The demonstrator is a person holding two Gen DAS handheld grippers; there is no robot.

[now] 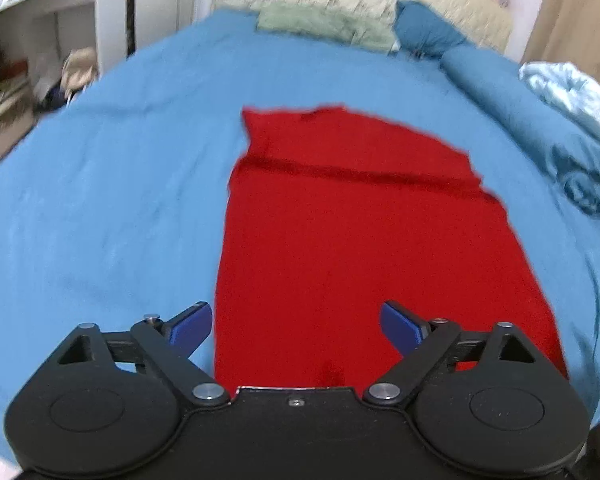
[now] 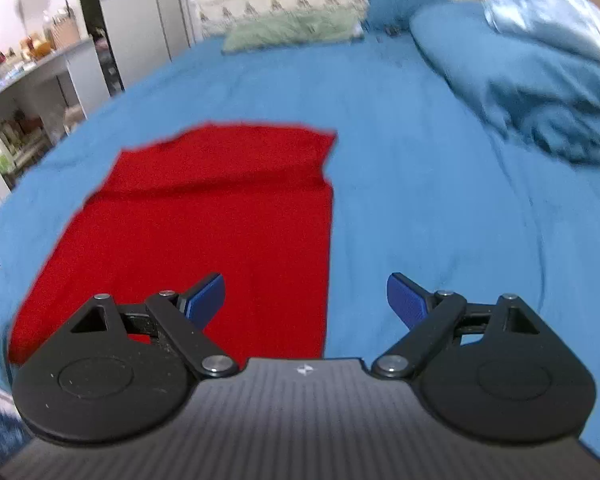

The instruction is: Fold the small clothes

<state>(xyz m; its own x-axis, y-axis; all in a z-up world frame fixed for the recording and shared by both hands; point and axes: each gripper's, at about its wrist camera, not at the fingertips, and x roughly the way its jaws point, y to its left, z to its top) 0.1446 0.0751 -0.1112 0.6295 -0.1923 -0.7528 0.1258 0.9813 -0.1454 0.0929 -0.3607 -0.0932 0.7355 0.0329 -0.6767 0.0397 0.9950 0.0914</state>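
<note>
A red garment lies flat on the blue bedsheet, with a fold line across its far part. It also shows in the right wrist view. My left gripper is open and empty, above the garment's near left edge. My right gripper is open and empty, above the garment's near right edge, its left finger over the cloth and its right finger over the sheet.
A green pillow and a blue pillow lie at the headboard. A bunched blue quilt lies at the right. White shelves stand to the left of the bed.
</note>
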